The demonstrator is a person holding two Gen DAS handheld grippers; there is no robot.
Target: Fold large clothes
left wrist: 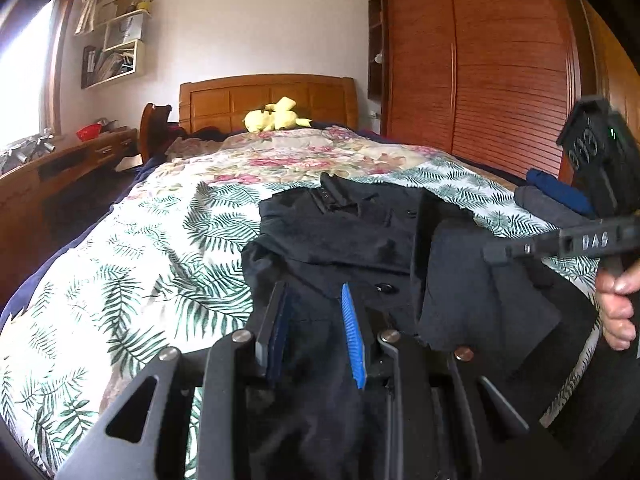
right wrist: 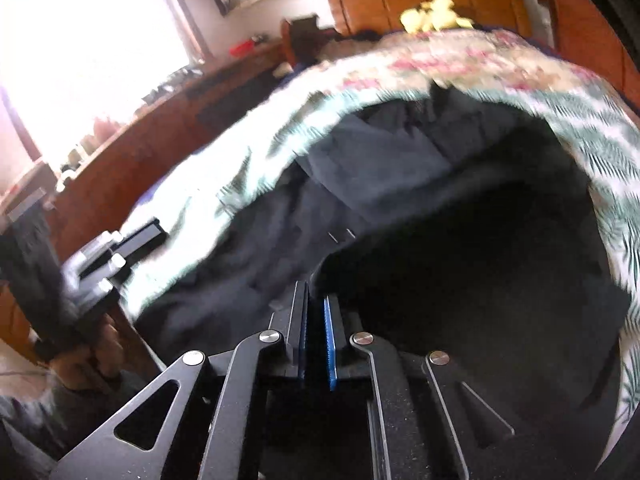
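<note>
Left gripper (left wrist: 316,328), black with blue ribbed pads, clamps a bunched fold of the black button-front garment (left wrist: 352,232) at its near hem. Right gripper (right wrist: 316,340) has its jaws pressed together at the garment's near edge; cloth between the pads cannot be made out. The garment lies spread on the palm-leaf and floral bedspread (left wrist: 132,280). Folded dark blue and grey clothes (left wrist: 556,196) sit just beyond it. Far back, a yellow plush toy (left wrist: 276,118) rests against the wooden headboard (left wrist: 264,96).

Both wrist views look low and close along the bed (left wrist: 120,280) toward its headboard (left wrist: 268,100)
</note>
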